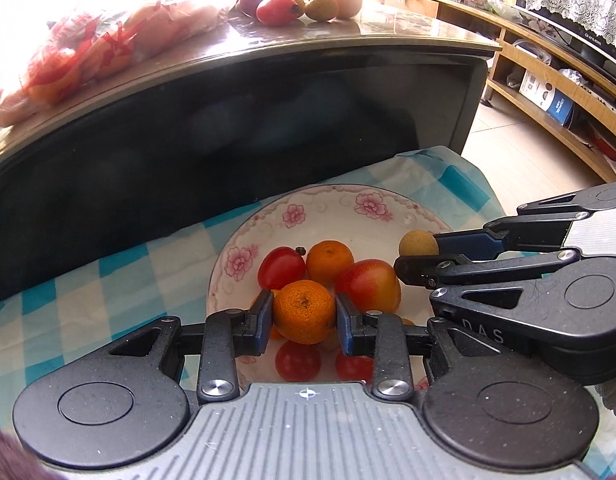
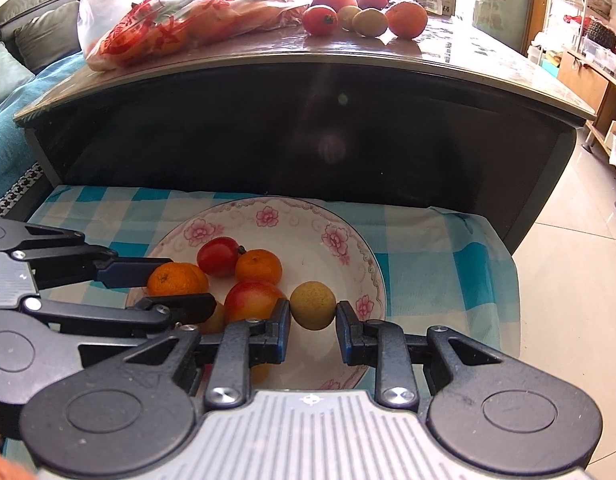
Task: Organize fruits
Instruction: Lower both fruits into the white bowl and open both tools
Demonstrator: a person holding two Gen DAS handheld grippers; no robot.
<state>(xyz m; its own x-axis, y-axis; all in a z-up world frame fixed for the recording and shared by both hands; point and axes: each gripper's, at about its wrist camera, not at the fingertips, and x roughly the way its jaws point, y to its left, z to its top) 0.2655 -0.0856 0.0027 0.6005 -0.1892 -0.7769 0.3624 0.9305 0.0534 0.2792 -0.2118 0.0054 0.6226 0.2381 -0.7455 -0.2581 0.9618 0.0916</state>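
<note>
From my left wrist camera, my left gripper (image 1: pixel 304 312) is clamped on a mandarin (image 1: pixel 304 311) above the floral plate (image 1: pixel 327 204), over other fruit. From my right wrist camera, my right gripper (image 2: pixel 312 312) pinches a small yellow-green round fruit (image 2: pixel 312 305) over the plate's (image 2: pixel 292 210) right half, beside a red-yellow mango (image 2: pixel 252 300).

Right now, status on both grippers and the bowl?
Left gripper shut on mandarin. Right gripper shut on longan. Both over bowl, fruit already in it. Nothing blocking.
</note>
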